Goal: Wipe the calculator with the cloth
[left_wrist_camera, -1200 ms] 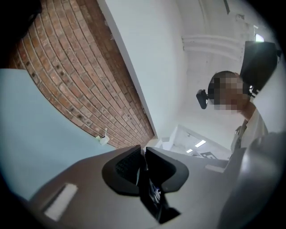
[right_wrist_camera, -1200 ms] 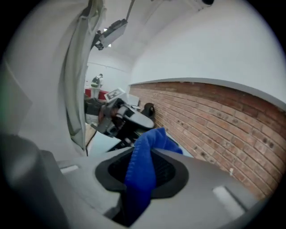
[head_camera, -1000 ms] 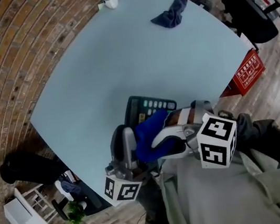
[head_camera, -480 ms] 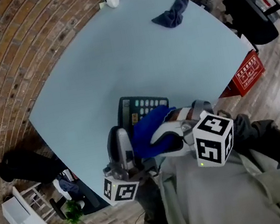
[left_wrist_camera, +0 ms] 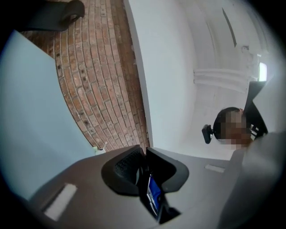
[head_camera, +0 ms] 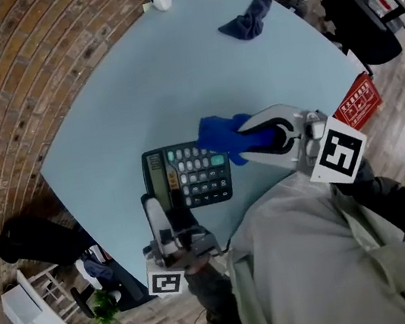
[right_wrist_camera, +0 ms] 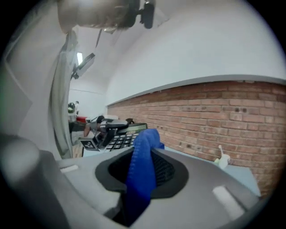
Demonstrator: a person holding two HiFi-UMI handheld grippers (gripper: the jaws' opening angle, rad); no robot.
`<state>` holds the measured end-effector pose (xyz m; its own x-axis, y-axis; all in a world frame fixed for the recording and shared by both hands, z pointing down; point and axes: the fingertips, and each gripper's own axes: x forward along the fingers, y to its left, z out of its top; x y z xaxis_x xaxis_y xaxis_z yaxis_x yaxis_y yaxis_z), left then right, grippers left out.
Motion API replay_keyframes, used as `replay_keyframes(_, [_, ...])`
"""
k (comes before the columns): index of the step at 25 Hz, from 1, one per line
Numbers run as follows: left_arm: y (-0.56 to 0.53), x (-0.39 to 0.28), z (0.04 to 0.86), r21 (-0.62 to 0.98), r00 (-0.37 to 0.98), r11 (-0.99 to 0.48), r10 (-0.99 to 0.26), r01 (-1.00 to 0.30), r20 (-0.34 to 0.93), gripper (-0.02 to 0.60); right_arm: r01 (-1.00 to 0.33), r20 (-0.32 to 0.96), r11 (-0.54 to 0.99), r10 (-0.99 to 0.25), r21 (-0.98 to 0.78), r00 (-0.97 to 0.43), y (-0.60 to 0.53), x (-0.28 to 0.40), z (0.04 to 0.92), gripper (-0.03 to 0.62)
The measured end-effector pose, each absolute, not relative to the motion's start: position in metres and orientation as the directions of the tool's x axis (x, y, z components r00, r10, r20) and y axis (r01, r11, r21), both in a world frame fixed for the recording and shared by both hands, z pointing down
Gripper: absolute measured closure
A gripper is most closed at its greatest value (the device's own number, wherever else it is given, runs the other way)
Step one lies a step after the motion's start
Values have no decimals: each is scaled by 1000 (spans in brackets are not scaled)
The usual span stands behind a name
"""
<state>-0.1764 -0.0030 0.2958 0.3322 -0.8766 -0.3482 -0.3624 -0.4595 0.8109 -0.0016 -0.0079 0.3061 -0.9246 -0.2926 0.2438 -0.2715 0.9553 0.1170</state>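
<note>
While the left gripper sits nearest the person, low in the head view, its fingers stand almost together, pinched on the near edge of the calculator, of which a thin sliver shows between them in its own view. The calculator hangs over the near part of the table, keys up towards the head camera. (Whether its far edge rests on the table or is lifted clear, I cannot tell.) Its long axis runs across the head view, display at the left end and keys towards the right.

Just beyond it, the right gripper comes in from the right, pointing leftward roughly along that long axis. Its fingers are partly closed on the blue cloth, which bunches out past their tips. That bunch lies at the calculator's far right corner, touching it or just above it.

So the relation that matters is this: the keys lie to the left of the cloth and a little nearer the person. In my judgement the wipe calls for a sweep leftward along the keys towards the display, with the left gripper only steadying. The right hand is the one placed to do it. With the grip at one edge, pressing hard might tip the calculator.

Well beyond, a second dark cloth and a cup lie at the table's far side, clear of the work.
</note>
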Motion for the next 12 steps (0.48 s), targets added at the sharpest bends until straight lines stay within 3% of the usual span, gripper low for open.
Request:
replay_keyframes(2, [-4, -178, 296, 834, 299, -458, -879, -307, -372, 540, -246, 184, 969, -239, -17, -953, 6, -5, 303, 500])
replay_keyframes(6, [-6, -181, 299, 860, 255, -456, -881, -228, -399, 540, 73, 178, 995, 83, -61, -981, 78, -30, 313, 500])
replay_keyframes(8, [-4, -182, 299, 865, 246, -455, -881, -210, -403, 540, 155, 200, 987, 159, -32, -967, 94, -35, 317, 500])
replay_keyframes(10, [-3, -184, 299, 872, 224, -452, -884, -187, -410, 540, 101, 222, 994, 91, 35, -971, 80, -28, 317, 500])
replay_keyframes(12, [-2, -187, 300, 881, 196, -443, -891, -165, -411, 540, -48, 203, 995, -65, 91, -977, 49, -12, 311, 500])
